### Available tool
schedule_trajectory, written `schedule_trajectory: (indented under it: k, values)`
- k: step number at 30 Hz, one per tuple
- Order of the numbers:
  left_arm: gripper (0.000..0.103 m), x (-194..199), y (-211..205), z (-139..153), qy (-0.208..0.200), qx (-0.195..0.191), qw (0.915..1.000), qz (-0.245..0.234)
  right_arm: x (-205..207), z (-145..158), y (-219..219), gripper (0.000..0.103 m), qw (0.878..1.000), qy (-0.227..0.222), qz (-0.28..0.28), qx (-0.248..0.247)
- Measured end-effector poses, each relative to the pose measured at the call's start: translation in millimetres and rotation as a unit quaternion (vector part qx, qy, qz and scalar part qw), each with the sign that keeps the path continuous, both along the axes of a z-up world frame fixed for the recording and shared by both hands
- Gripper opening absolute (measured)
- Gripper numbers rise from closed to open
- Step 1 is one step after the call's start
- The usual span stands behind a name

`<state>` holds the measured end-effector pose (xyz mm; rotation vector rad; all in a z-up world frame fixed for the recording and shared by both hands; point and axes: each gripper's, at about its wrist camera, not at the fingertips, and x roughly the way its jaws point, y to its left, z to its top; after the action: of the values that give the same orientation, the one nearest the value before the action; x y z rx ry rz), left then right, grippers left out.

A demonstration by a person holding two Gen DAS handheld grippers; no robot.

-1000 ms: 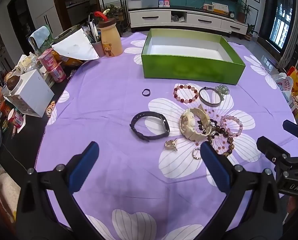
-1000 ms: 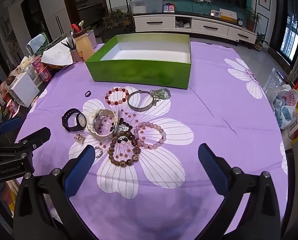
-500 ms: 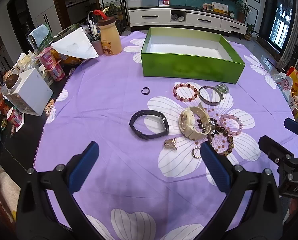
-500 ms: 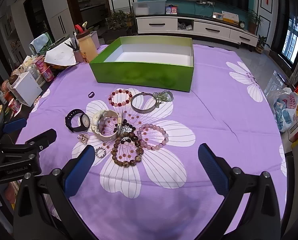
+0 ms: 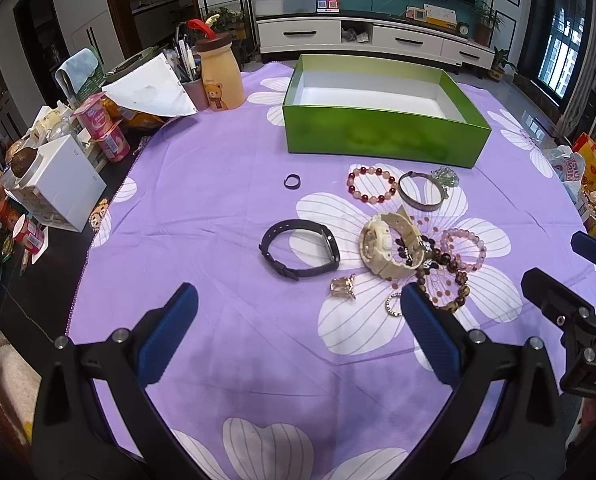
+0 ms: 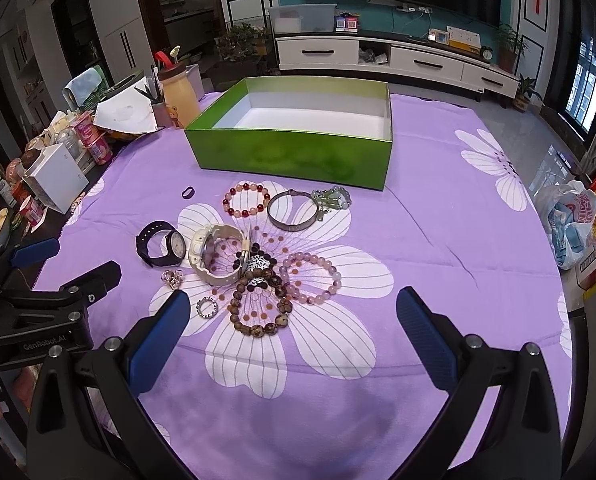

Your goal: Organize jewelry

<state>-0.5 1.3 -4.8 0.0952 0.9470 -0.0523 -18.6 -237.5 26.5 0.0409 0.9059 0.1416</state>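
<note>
An empty green box [image 5: 382,140] [image 6: 294,156] stands at the far side of the purple flowered cloth. In front of it lie a black watch [image 5: 298,248] [image 6: 160,242], a cream watch [image 5: 386,246] [image 6: 214,254], a red and pink bead bracelet [image 5: 372,184] [image 6: 247,199], a metal bangle [image 5: 420,196] [image 6: 294,210], a pink bead bracelet [image 6: 310,278], a brown bead bracelet [image 6: 258,308], a small black ring [image 5: 292,181] [image 6: 188,192] and small rings. My left gripper [image 5: 298,332] and right gripper [image 6: 294,336] are open, empty, nearer than the jewelry.
A cream bear bottle [image 5: 220,76], a pen cup, papers, yogurt cups and a white box [image 5: 58,184] crowd the table's left edge. A plastic bag [image 6: 570,220] sits off the right edge. The other gripper shows in each view [image 5: 570,312] [image 6: 38,304].
Both grippers have drawn slightly back and up, so the jewelry sits a little farther away. Nothing on the cloth has moved.
</note>
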Motion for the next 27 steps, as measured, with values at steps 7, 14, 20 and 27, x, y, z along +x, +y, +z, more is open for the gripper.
schedule_trajectory:
  k: [7,14,20,27]
  values:
    - [0.101,0.3,0.8,0.1,0.000,-0.001,1.0000,0.000,-0.2,0.4,0.8,0.102,1.000,-0.002,0.000,0.001]
    - [0.101,0.1,0.1,0.1,-0.001,-0.001,1.0000,0.000,-0.9,0.1,0.5,0.102,1.000,-0.001,0.000,0.002]
    - [0.101,0.1,0.1,0.7,-0.001,-0.001,1.0000,-0.001,-1.1,0.0,0.7,0.102,1.000,-0.001,0.000,0.003]
    - [0.101,0.1,0.1,0.6,0.000,-0.001,1.0000,-0.001,-1.0,0.1,0.9,0.102,1.000,-0.001,0.000,0.003]
